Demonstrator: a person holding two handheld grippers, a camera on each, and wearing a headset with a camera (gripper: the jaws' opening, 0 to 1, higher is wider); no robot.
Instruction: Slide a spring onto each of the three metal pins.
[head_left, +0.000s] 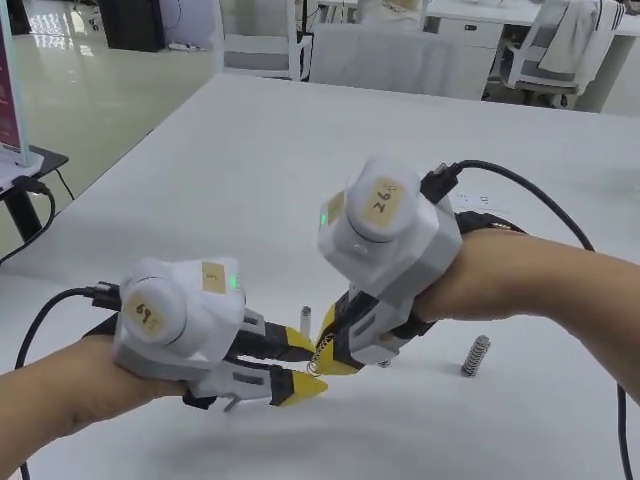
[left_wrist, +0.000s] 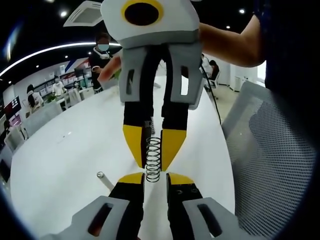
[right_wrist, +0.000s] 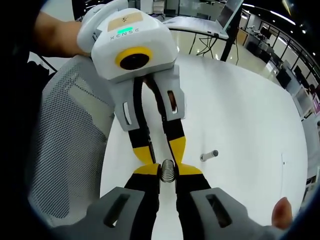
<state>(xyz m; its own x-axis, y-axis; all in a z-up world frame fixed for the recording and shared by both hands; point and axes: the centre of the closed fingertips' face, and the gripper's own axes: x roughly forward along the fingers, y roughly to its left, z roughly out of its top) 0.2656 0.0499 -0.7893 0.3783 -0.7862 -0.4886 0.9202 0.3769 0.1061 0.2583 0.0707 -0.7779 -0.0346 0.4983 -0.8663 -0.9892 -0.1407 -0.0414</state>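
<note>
The right hand-held gripper (right_wrist: 168, 172) is closed on a small spring (left_wrist: 153, 157) and pinches it between its yellow tips. The left hand-held gripper (left_wrist: 150, 179) meets it nose to nose. Its jaws are almost together around the other end of the same spring, but I cannot tell if they really squeeze it. The spring sits in the small gap where the two pairs of tips meet, low over the white bench (head_left: 250, 170).

The spring is long and thin. Its long line runs from one hand-held gripper to the other, along both sets of jaws. In the head view that looks closer to lying down than standing up.

Just behind the tips stands a metal pin (head_left: 306, 318). It is upright and bare, with no spring on it. A second spring (head_left: 476, 355) rests loose on the bench, off to the right and well apart from the pin.

So I think the job has hardly begun. No pin I can see has a spring on it yet. The spring in the jaws will likely need tipping up, with one open end facing down over the pin.
</note>
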